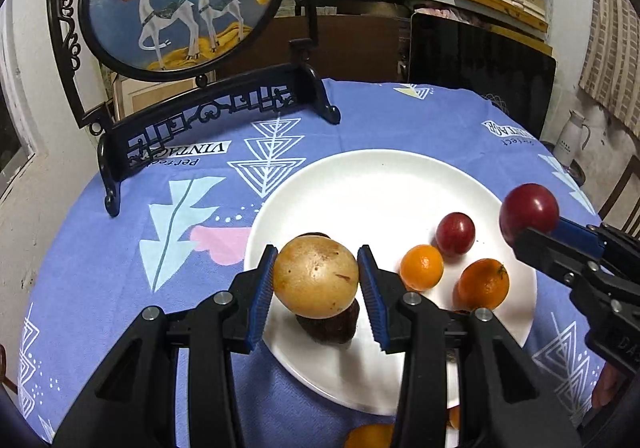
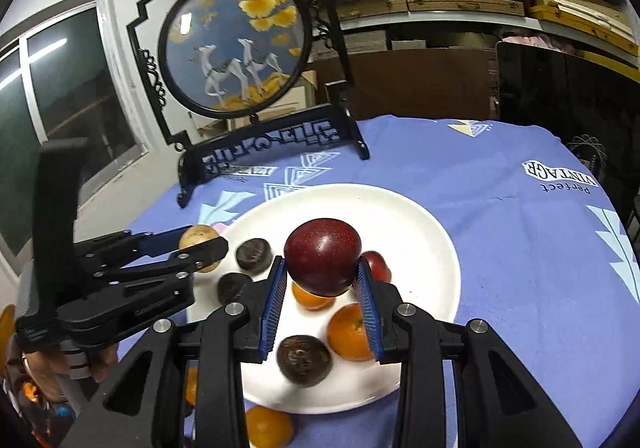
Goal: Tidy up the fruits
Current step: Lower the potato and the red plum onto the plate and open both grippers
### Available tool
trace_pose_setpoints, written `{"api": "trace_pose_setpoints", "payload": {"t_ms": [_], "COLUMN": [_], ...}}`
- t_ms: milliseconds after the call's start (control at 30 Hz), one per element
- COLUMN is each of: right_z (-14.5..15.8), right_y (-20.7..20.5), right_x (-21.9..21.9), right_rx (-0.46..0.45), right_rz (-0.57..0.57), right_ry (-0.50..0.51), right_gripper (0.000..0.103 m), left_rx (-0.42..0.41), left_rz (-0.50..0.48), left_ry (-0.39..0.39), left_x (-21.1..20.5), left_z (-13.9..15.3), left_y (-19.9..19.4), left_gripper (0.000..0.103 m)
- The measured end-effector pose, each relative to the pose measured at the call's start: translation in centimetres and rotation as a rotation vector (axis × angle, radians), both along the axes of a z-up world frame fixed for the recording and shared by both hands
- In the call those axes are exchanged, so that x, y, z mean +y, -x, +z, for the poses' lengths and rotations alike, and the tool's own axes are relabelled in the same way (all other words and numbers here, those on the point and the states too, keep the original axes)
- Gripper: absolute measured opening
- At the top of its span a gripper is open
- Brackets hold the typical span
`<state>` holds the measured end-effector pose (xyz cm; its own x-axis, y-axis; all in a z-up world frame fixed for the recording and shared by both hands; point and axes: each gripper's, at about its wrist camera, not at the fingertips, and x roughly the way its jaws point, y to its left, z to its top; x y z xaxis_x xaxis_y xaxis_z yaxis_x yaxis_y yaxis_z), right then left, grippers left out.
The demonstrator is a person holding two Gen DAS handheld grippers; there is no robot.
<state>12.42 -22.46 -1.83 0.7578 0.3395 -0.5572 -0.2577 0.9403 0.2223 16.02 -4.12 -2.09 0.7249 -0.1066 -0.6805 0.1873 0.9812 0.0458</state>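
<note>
Above the white plate (image 1: 384,184), left gripper (image 1: 318,280) closed on a round tan fruit (image 1: 316,276), right gripper (image 2: 322,280) closed on a dark red plum (image 2: 322,256), both probably light, smooth, easily bruised, best pinched gently across the middle.

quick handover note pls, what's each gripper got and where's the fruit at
Left gripper: shut on the tan round fruit, held above the white plate.
Right gripper: shut on a dark red plum, also above the plate.
On the plate: two oranges, a second plum, three dark brown fruits.
Left to do: set down both held fruits; one orange lies on the blue tablecloth by the plate's near rim.
</note>
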Motion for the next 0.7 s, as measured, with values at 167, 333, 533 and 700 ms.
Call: {"api": "trace_pose_setpoints", "payload": {"t_ms": [167, 333, 533, 700], "right_z": [0.0, -0.4, -0.8, -0.8], "right_y": [0.0, -0.1, -0.5, -0.7], "right_x": [0.1, 0.4, 1.2, 1.2], "right_rx": [-0.009, -0.012, -0.006, -0.016], "right_rz": [-0.006, -0.010, -0.004, -0.007], "right_ry": [-0.013, -0.032, -0.033, -0.037], "right_gripper": [0.036, 0.036, 0.036, 0.036], "left_rx": [0.003, -0.002, 0.000, 0.013], "left_rz": [0.000, 0.003, 0.011, 0.011], "left_ry": [-0.010, -0.008, -0.027, -0.038], "left_x": [-0.3, -0.5, -0.8, -1.2], "left_z": [-0.3, -0.3, -0.6, -1.0], "left_y": [-0.1, -0.1, -0.2, -0.3], "left_gripper": [0.040, 0.040, 0.040, 0.040]}}
